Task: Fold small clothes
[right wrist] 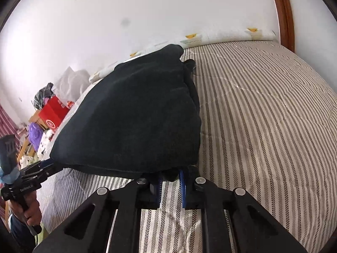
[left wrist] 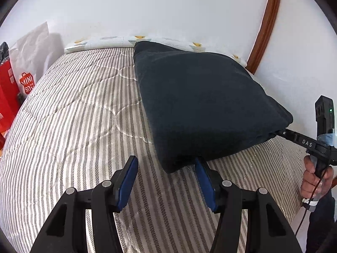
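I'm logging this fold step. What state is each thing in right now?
Dark garment: folded, lying on the bed, near edge at both tongs.
Left tongs: open, one pad touching the garment's near corner.
Right tongs: closed on the garment's near edge.
Striped bedcover: spread flat under the garment.

Bright, even daylight in 2 fisheye views, white wall (left wrist: 168,10) nearly washed out, soft shadow beneath the dark garment (left wrist: 200,105), sharp focus at centre, strong barrel bending and black vignette at corners
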A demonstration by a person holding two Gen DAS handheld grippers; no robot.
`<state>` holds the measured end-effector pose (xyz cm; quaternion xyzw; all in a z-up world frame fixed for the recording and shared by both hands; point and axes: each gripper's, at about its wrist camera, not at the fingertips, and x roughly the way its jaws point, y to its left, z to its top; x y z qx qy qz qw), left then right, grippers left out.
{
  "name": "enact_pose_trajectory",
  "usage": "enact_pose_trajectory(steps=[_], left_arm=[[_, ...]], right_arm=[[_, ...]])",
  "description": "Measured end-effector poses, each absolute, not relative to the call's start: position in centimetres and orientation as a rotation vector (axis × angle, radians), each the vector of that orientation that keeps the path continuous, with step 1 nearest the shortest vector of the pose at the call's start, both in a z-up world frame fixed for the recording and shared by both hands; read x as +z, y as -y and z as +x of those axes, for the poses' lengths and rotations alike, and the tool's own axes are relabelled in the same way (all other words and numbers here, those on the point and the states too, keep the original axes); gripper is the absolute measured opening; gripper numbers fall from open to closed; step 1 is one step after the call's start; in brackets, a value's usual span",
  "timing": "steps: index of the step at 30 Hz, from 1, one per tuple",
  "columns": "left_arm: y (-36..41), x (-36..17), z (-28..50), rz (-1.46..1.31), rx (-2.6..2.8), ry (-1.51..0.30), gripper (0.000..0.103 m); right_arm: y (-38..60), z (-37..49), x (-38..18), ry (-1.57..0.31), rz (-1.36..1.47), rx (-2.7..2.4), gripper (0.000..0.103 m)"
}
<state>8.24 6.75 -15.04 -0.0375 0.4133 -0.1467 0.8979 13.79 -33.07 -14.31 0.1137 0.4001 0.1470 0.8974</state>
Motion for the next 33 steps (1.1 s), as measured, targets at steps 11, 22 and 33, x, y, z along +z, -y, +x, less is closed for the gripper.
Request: enact_pose_trajectory(steps=[11,22,33], left_arm=[[-8.4,-12.2,5.7,-0.162,-0.384,-0.790,0.054],[-7.6,-12.3,7.9,-0.172,-0.278,-0.849,0.054],[-6.9,-9.3,4.3,-0.111,-0.223,-0.817,0.058]], right_arm=[[34.9,9.0,-11.0,-0.752,0.109,0.225,0.016],[33.4,12.2,-10.4,-0.776,0.159,0.110,0.023],[32.3,9.1,-8.9,-0.822,0.178,0.050,0.041]])
